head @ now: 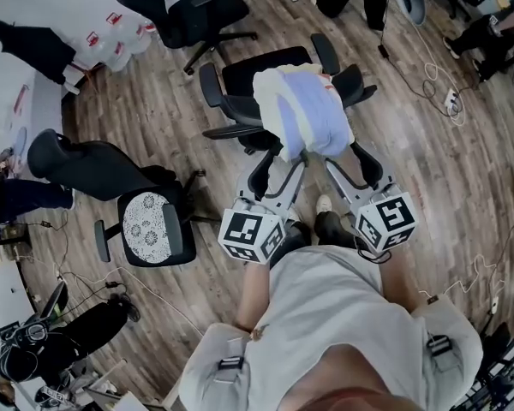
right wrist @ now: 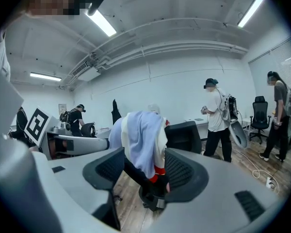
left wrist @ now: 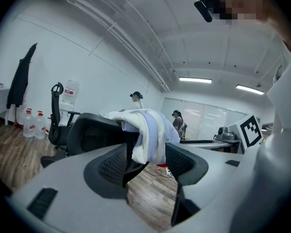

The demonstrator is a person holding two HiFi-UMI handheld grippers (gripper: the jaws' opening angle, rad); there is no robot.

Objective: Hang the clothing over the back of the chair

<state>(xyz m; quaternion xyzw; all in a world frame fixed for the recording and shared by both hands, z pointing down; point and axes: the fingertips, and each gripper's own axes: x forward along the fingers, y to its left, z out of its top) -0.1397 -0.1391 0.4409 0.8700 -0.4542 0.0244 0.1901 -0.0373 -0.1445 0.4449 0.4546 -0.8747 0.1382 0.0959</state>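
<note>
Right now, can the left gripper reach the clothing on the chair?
Probably yes. The left gripper has its jaws apart, aimed at the hanging edge of the clothing draped over the chair back, with nothing in between. The right gripper sits alongside, open, not crossing its path.

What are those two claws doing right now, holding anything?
Left gripper: open, fingers apart, holding nothing.
Right gripper: open, fingers apart, holding nothing; the clothing hangs on the chair beyond.

Cream and pale-blue garment (head: 301, 110) draped over backrest of black office chair (head: 240, 80), folds hanging down.
</note>
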